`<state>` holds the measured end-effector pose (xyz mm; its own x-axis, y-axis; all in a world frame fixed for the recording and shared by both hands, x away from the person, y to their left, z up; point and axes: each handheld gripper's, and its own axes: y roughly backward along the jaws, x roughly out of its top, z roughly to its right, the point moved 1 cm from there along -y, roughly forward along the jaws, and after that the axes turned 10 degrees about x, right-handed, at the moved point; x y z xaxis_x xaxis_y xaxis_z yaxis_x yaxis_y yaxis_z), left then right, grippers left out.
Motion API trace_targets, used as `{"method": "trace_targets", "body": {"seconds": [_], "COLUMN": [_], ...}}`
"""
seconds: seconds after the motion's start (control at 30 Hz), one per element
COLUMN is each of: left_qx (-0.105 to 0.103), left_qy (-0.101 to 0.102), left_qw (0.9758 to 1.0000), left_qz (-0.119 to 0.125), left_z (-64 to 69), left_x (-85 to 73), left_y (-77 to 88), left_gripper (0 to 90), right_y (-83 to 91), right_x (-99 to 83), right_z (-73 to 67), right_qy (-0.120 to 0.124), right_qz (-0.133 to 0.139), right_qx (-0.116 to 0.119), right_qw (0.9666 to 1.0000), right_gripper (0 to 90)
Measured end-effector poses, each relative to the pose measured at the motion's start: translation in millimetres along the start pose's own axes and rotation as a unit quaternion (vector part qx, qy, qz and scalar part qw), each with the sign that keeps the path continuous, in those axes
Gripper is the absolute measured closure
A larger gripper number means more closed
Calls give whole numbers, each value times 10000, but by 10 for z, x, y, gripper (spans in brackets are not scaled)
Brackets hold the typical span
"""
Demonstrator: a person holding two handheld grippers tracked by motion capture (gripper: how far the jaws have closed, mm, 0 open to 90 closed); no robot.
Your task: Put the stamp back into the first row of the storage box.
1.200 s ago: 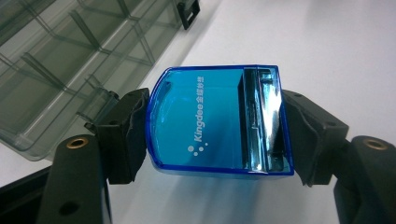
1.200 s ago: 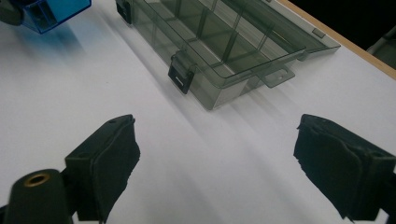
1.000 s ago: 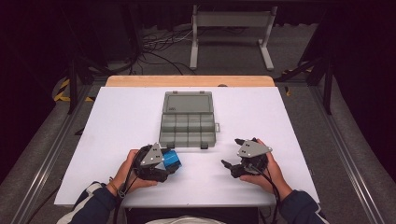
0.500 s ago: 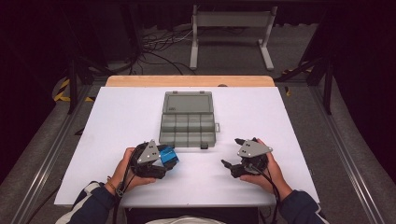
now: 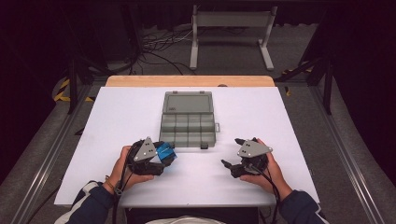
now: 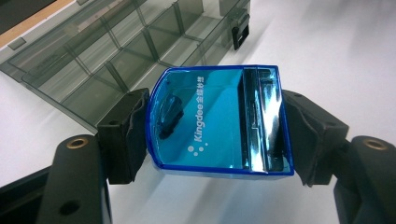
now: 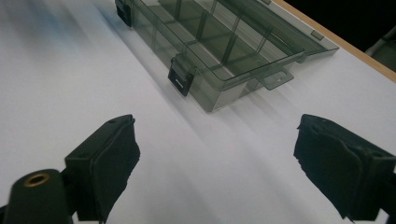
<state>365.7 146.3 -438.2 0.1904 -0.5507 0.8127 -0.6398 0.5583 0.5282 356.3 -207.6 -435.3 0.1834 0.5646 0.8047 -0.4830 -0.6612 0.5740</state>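
Observation:
My left gripper [image 5: 164, 156] [image 6: 217, 128] is shut on a small translucent blue box [image 6: 219, 121] [image 5: 165, 152] printed "Kingdee", both pads pressing its sides. It hovers low over the white table, just in front of the lower left corner of a smoky grey compartment case [image 5: 188, 122] [image 6: 126, 51] [image 7: 219, 42] that lies open with empty cells. My right gripper [image 5: 232, 156] [image 7: 215, 172] rests near the table's front right, jaws wide apart and empty, pointing left toward the case.
The white tabletop [image 5: 116, 116] has a wooden far edge [image 5: 187, 81]. A metal stand [image 5: 231, 28] and cables sit on the floor beyond. Black latches [image 7: 180, 77] stick out from the case's front edge.
The left gripper with the blue box has drawn back slightly toward the front left, away from the case. The right gripper has stayed put.

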Motion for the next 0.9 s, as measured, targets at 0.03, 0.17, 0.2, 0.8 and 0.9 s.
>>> {"method": "trace_targets", "body": {"seconds": [0.03, 0.17, 0.2, 0.8, 0.9], "left_qx": [5, 53, 58, 321, 379], "left_qy": [6, 5, 35, 225, 343], "left_qw": [10000, 10000, 10000, 9992, 9986], "left_qz": [4, 10, 13, 112, 138], "left_z": [-4, -25, -26, -118, -129], "left_x": [0, 0, 0, 1, -4], "left_y": [2, 12, 14, 54, 47], "left_gripper": [309, 309, 309, 309, 309], "right_y": [0, -2, -1, -3, -4], "right_x": [0, -1, -1, -1, -3], "right_z": [0, 0, 0, 1, 3], "right_qy": [0, 2, 4, 5, -2], "right_qz": [2, -6, -3, -10, -13], "right_qx": [0, -4, -4, -2, -8], "right_qw": [10000, 10000, 10000, 10000, 10000], "right_gripper": [132, 132, 131, 130, 130]}}
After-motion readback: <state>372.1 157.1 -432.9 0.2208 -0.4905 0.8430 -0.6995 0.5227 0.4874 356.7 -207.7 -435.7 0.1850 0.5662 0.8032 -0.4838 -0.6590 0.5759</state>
